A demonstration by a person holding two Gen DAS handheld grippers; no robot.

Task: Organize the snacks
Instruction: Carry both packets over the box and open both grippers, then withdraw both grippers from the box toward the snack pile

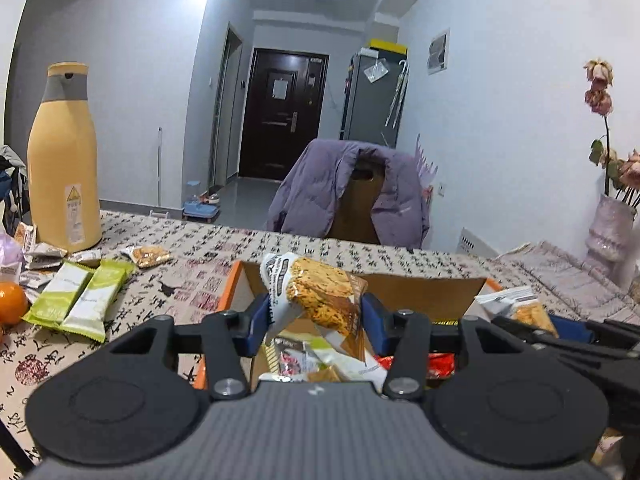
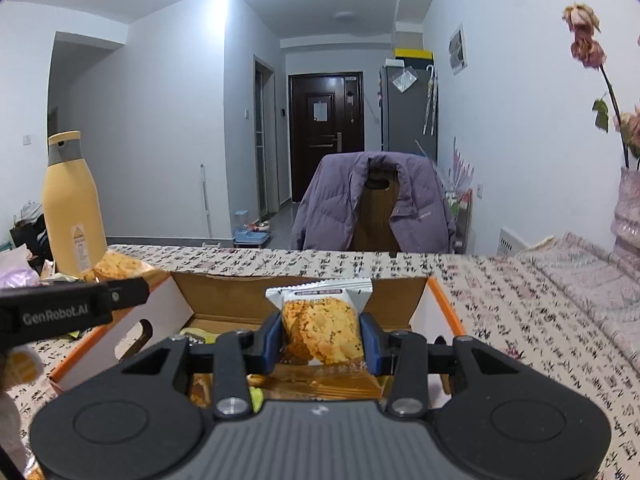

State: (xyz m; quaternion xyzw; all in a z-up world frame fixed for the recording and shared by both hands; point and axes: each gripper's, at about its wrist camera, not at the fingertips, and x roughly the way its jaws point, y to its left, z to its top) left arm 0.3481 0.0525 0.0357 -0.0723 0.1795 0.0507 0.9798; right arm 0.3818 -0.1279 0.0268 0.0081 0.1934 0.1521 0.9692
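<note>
The left tongs (image 1: 316,316) pinch a tilted cracker packet (image 1: 320,296), its white-and-clear wrapper showing a golden, speckled biscuit, held above the cardboard box (image 1: 420,288) on the desk (image 1: 192,280). The right tongs (image 2: 320,336) clamp a matching packet (image 2: 320,328) upright over the same box. Two green bars (image 1: 80,300), an orange (image 1: 12,302) and a yellow bottle (image 1: 64,160) sit left.
</note>
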